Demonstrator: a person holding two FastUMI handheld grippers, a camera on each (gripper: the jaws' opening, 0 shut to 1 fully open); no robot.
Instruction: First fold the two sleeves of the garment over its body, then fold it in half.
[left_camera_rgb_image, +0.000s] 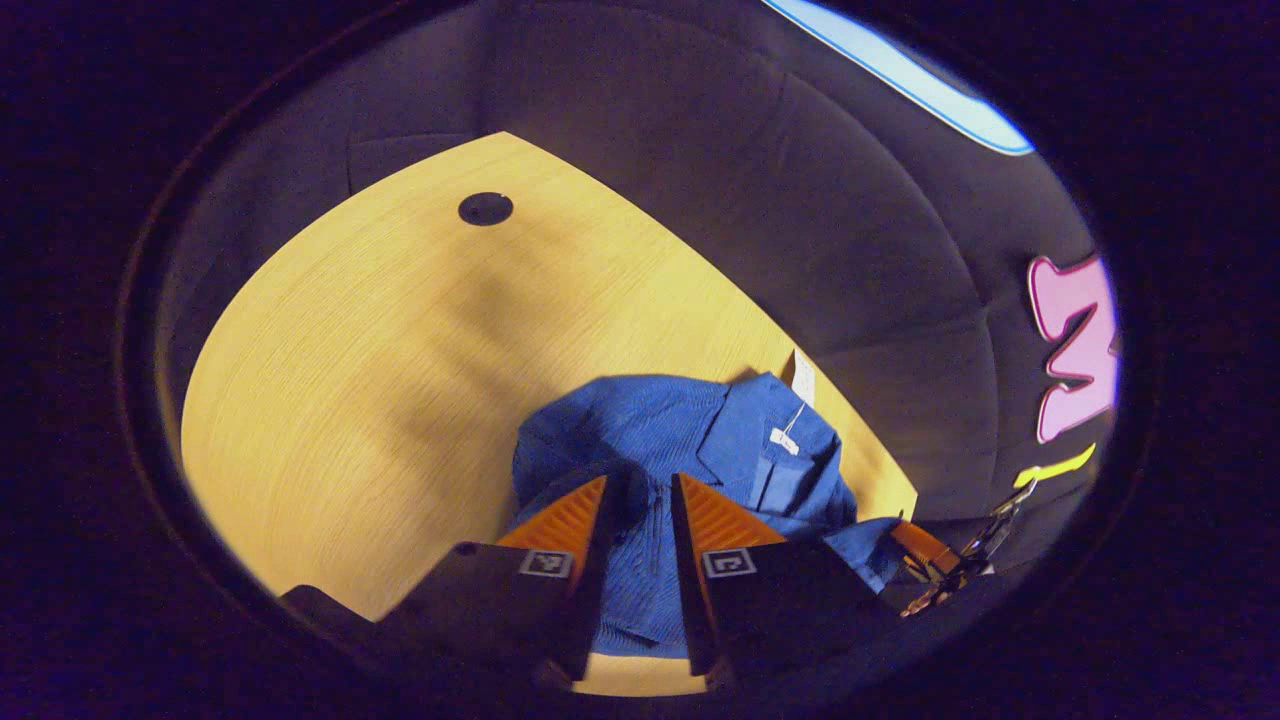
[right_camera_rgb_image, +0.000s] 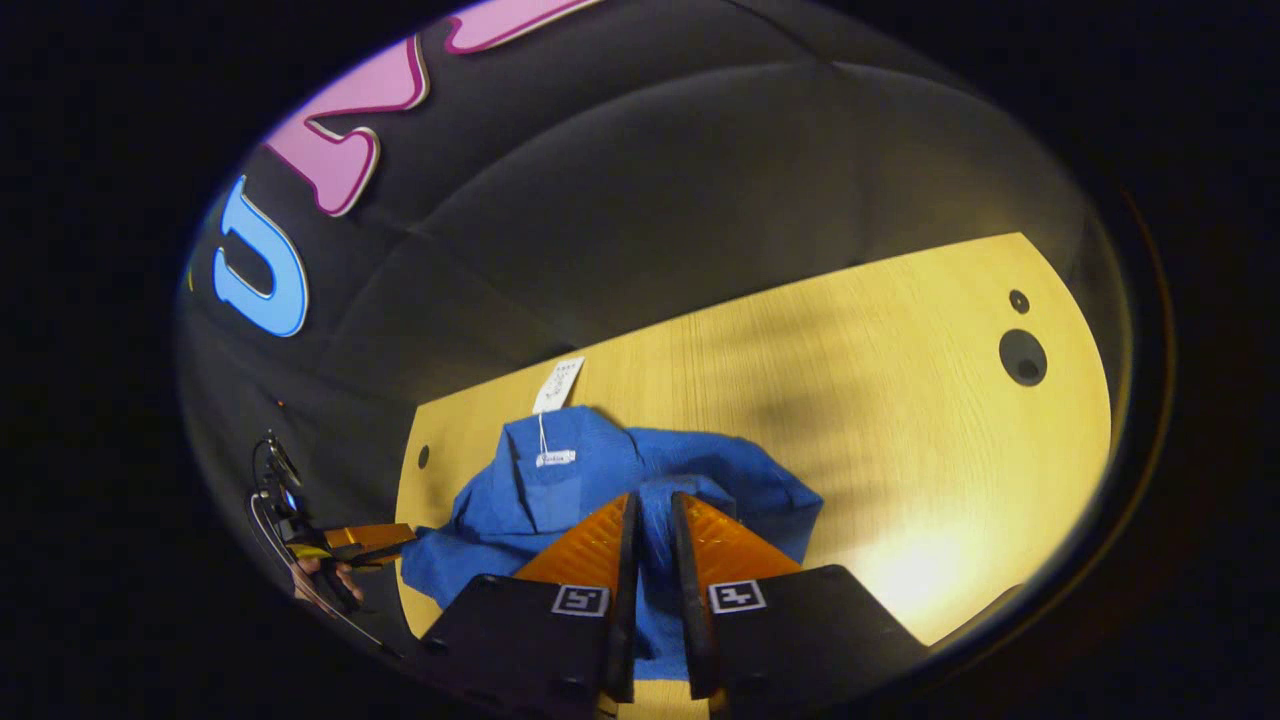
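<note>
In the left gripper view, the left gripper (left_camera_rgb_image: 640, 500) hangs over the blue garment (left_camera_rgb_image: 680, 440) with its fingers a little apart and cloth showing in the gap between them; whether they pinch it I cannot tell. If they are only loosely set on one layer, the fold may slip out and fall crooked. The garment lies bunched just ahead of the tongs on the wooden table (left_camera_rgb_image: 380, 380), its collar and white tag (left_camera_rgb_image: 785, 440) up and to the right.

In the right gripper view, the right gripper (right_camera_rgb_image: 652, 510) stands nearly closed over blue cloth, grip uncertain. The garment spreads ahead and left of its tips, rumpled, a paper tag (right_camera_rgb_image: 558, 385) at the far edge. The other gripper (right_camera_rgb_image: 370, 540) sits far left at the garment's edge; uneven pulls could twist it.
</note>
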